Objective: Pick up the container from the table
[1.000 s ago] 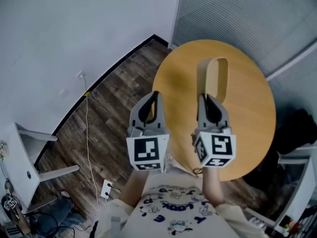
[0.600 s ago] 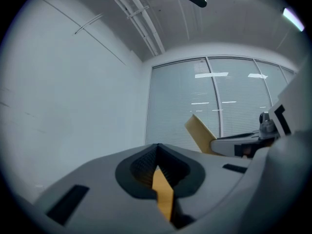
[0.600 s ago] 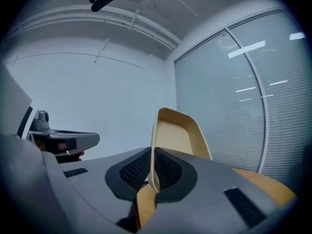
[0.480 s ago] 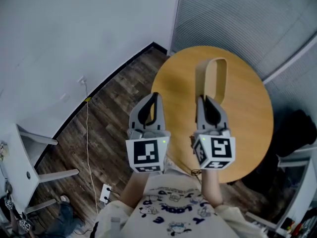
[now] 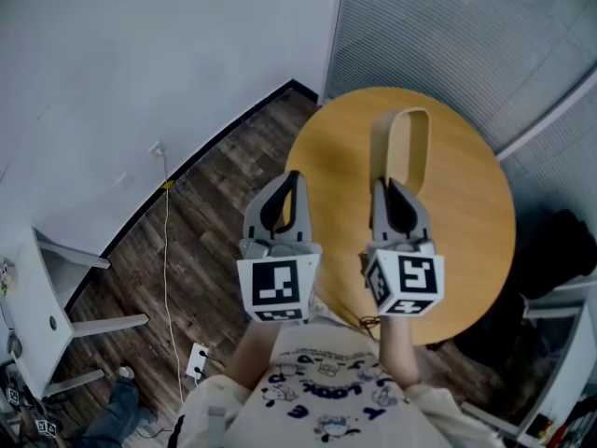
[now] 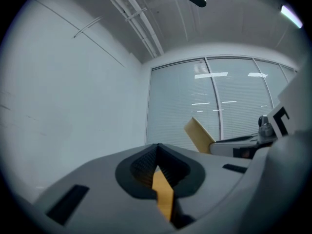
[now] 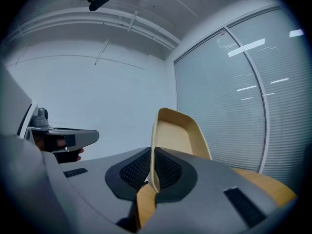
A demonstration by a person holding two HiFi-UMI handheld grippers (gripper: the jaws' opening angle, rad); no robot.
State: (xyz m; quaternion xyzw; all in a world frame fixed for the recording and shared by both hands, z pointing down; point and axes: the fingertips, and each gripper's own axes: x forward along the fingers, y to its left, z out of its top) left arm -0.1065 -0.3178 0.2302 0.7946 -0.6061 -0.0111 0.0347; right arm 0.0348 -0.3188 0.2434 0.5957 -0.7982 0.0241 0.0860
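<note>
A tan, shallow container [image 5: 407,147] with rounded corners stands on edge above the round wooden table [image 5: 471,217]. My right gripper [image 5: 385,187] is shut on its near rim. In the right gripper view the container's thin wall [image 7: 176,130] is pinched between the right gripper's [image 7: 153,154] dark pads and rises past them. My left gripper [image 5: 292,179] hovers beside it, over the table's left edge, shut with nothing between its fingers. From the left gripper view, the left gripper [image 6: 157,151] has its jaws together, and the container [image 6: 198,133] shows at the right.
A white wall and a window with closed blinds [image 5: 466,26] lie behind the table. Dark wood flooring [image 5: 201,222] with a white cable [image 5: 168,259] is to the left. A white stand [image 5: 47,297] is at the far left, and dark objects [image 5: 560,250] sit right of the table.
Both grippers and the held container keep the same pose. Only the head view has shifted slightly.
</note>
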